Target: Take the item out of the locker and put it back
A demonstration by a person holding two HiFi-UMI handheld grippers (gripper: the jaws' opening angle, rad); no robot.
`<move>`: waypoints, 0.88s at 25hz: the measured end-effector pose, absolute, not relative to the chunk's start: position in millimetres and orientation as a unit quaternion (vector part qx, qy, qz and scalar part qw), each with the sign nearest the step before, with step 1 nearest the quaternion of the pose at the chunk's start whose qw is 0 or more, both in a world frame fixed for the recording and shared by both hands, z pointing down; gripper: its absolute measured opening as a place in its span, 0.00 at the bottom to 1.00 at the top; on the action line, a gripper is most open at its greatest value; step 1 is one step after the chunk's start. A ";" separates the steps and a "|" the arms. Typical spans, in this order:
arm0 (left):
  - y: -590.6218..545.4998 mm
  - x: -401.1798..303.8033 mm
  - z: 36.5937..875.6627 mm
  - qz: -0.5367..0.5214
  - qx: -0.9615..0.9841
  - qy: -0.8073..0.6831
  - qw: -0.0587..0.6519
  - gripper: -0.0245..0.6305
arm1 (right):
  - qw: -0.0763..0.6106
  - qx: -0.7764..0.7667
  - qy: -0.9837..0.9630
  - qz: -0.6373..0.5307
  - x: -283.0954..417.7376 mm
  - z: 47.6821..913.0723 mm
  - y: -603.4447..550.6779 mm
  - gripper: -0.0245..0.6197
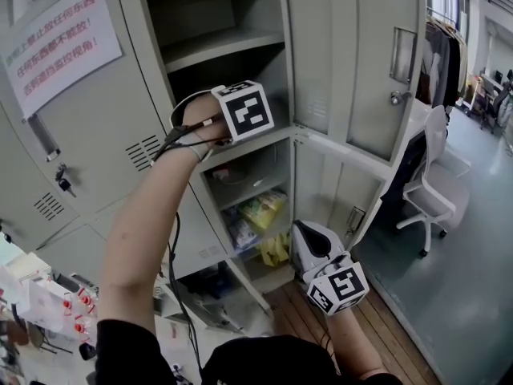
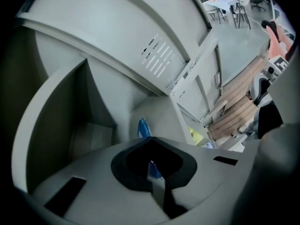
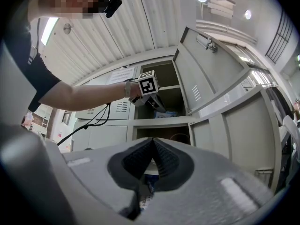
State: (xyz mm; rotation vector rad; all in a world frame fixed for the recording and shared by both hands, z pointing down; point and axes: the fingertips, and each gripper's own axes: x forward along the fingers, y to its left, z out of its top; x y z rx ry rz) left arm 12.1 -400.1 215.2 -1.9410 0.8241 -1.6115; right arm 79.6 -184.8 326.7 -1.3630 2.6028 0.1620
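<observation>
The grey locker [image 1: 321, 143] stands with its doors open. My left gripper [image 2: 150, 138] reaches into the middle compartment, pointing downward, and its marker cube [image 1: 244, 111] faces me. Its jaws are shut on the thin edge of a blue packet [image 2: 143, 127], which sticks out past their tips above the compartment floor. The right gripper view shows the left gripper [image 3: 158, 106] over that blue packet [image 3: 167, 112] on the shelf. My right gripper [image 3: 151, 140] hangs low in front of the bottom compartment, tilted slightly upward, shut with nothing in it.
Yellow and green packets [image 1: 264, 211] lie in the lower compartment. An open locker door [image 1: 377, 62] juts out on the right, with a white chair [image 1: 437, 187] beyond it. A paper notice [image 1: 60, 42] hangs on the left door. Wooden floor [image 1: 296, 315] lies below.
</observation>
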 end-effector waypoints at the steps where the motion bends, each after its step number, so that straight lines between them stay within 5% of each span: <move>1: -393.6 14.8 214.1 -0.584 -0.713 0.298 0.247 0.04 | 0.100 -0.460 0.881 0.055 78.1 326.3 -183.7 0.04; 22: -255.0 21.9 259.1 -0.513 -0.771 0.226 0.302 0.05 | 0.099 -0.446 0.889 0.044 41.0 328.9 -173.4 0.04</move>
